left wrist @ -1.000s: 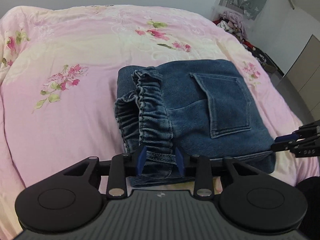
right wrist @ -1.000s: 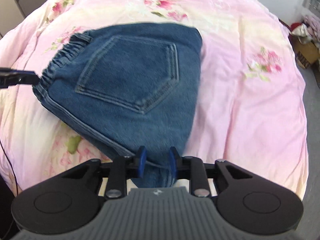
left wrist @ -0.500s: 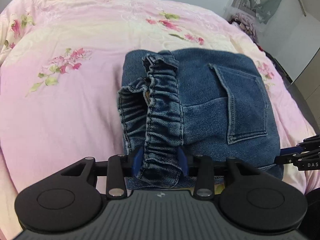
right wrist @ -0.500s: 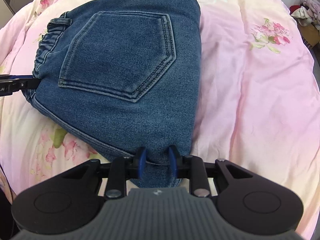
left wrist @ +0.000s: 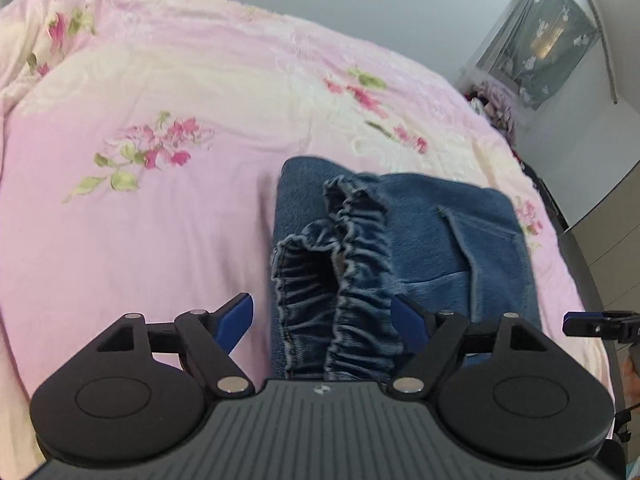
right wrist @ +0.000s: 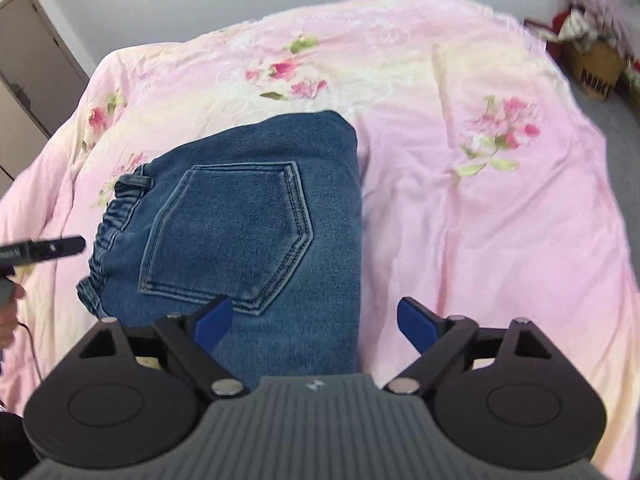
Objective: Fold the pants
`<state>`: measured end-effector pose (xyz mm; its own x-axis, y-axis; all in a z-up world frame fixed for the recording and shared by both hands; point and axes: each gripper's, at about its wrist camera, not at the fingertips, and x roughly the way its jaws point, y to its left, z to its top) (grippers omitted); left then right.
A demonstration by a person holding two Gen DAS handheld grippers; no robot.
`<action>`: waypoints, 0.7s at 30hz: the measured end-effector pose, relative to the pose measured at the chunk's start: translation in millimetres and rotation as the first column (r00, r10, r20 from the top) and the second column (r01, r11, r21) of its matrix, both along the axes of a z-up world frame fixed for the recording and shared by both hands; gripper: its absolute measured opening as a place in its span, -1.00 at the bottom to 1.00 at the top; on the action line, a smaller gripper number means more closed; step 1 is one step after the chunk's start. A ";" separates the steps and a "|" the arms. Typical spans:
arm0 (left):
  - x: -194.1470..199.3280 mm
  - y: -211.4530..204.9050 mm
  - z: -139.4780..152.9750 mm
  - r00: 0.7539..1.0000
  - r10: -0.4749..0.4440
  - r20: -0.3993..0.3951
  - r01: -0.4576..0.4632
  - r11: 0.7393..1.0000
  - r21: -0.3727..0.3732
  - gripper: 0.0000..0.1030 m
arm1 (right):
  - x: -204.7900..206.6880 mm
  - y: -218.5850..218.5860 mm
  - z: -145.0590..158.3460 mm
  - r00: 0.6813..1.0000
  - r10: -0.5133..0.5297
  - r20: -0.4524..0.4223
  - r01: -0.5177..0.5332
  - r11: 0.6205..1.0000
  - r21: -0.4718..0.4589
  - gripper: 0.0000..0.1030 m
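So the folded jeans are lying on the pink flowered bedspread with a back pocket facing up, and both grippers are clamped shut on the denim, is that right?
Not quite. The jeans do lie folded on the pink flowered bedspread with a back pocket up, but neither gripper is clamped. Both wrist views show the jaws opening: the left gripper straddles the elastic waistband without pressing it, and the right gripper has spread clear of the denim.

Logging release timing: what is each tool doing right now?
Left tool: jaws opening, gripping nothing; elastic waistband of the folded blue denim pants lies between.
Right tool: jaws opening, gripping nothing; pants edge between.
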<state>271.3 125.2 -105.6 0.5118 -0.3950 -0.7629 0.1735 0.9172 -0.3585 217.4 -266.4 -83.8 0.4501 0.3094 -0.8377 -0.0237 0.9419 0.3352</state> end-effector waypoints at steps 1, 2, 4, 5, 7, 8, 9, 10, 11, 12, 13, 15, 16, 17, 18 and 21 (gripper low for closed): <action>3.3 0.9 -3.6 1.000 0.001 -0.004 -0.001 1.000 -0.011 0.84 | 6.6 0.7 -5.9 1.000 0.012 -0.016 -0.012 1.000 0.013 0.67; 6.3 3.2 -6.4 1.000 0.010 -0.013 -0.011 0.999 -0.031 0.87 | 12.7 0.9 -10.7 0.999 0.019 -0.029 -0.019 1.000 0.008 0.67; 12.7 4.9 -9.9 1.000 0.012 -0.029 -0.013 0.999 -0.048 0.88 | 21.6 2.4 -18.1 0.998 0.035 -0.047 -0.036 0.999 -0.024 0.67; 14.6 4.3 -11.4 1.000 0.009 -0.029 -0.010 0.999 -0.043 0.96 | 25.9 2.9 -22.0 0.997 0.048 -0.056 -0.049 0.998 -0.031 0.67; 17.9 1.4 -15.4 0.999 -0.004 -0.035 0.002 0.999 -0.039 1.00 | 34.2 2.0 -31.3 0.995 0.063 -0.076 -0.066 0.997 -0.035 0.67; 19.9 0.5 -18.0 0.999 -0.011 -0.041 0.010 0.999 -0.045 1.00 | 38.2 1.8 -35.5 0.993 0.075 -0.086 -0.077 0.997 -0.022 0.67; 22.0 -0.5 -21.7 0.998 -0.022 -0.053 0.018 0.998 -0.058 1.00 | 41.5 1.8 -38.8 0.992 0.083 -0.095 -0.085 0.996 -0.008 0.67; 24.0 -2.5 -25.4 0.997 -0.027 -0.067 0.022 0.998 -0.065 1.00 | 45.7 0.6 -43.8 0.991 0.087 -0.103 -0.087 0.996 0.004 0.67; 25.5 -5.7 -28.4 0.997 -0.032 -0.075 0.027 0.998 -0.060 1.00 | 48.5 0.8 -46.1 0.990 0.091 -0.106 -0.090 0.996 0.010 0.68; 26.2 -11.3 -30.6 0.996 -0.049 -0.072 0.047 0.998 -0.041 1.00 | 51.6 0.9 -47.9 0.990 0.095 -0.105 -0.095 0.995 0.009 0.67; 26.2 -15.2 -31.7 0.996 -0.059 -0.062 0.057 0.998 -0.032 1.00 | 53.7 1.3 -48.6 0.991 0.096 -0.095 -0.096 0.995 0.005 0.67; 28.7 -17.9 -34.5 0.996 -0.055 -0.073 0.051 0.997 -0.049 1.00 | 57.7 3.5 -50.2 0.991 0.104 -0.086 -0.103 0.995 0.008 0.67; 30.4 -18.2 -36.2 0.995 -0.056 -0.080 0.051 0.997 -0.059 1.00 | 60.3 4.7 -51.9 0.990 0.106 -0.089 -0.106 0.994 0.014 0.67; 32.3 -19.4 -37.4 0.995 -0.060 -0.080 0.056 0.997 -0.057 1.00 | 63.5 5.4 -54.1 0.990 0.110 -0.093 -0.108 0.994 0.027 0.67; 33.4 -20.2 -38.5 0.995 -0.066 -0.080 0.061 0.996 -0.057 1.00 | 66.0 5.1 -56.7 0.989 0.111 -0.099 -0.108 0.993 0.042 0.67; 37.7 -19.1 -42.6 0.993 -0.077 -0.086 0.071 0.995 -0.073 1.00 | 74.7 2.6 -66.4 0.987 0.102 -0.121 -0.091 0.991 0.098 0.69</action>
<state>308.9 106.2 -148.2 0.4110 -0.4831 -0.7731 0.2047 0.8753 -0.4381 292.1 -263.9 -150.2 0.3073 0.4241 -0.8519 -0.0650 0.9025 0.4258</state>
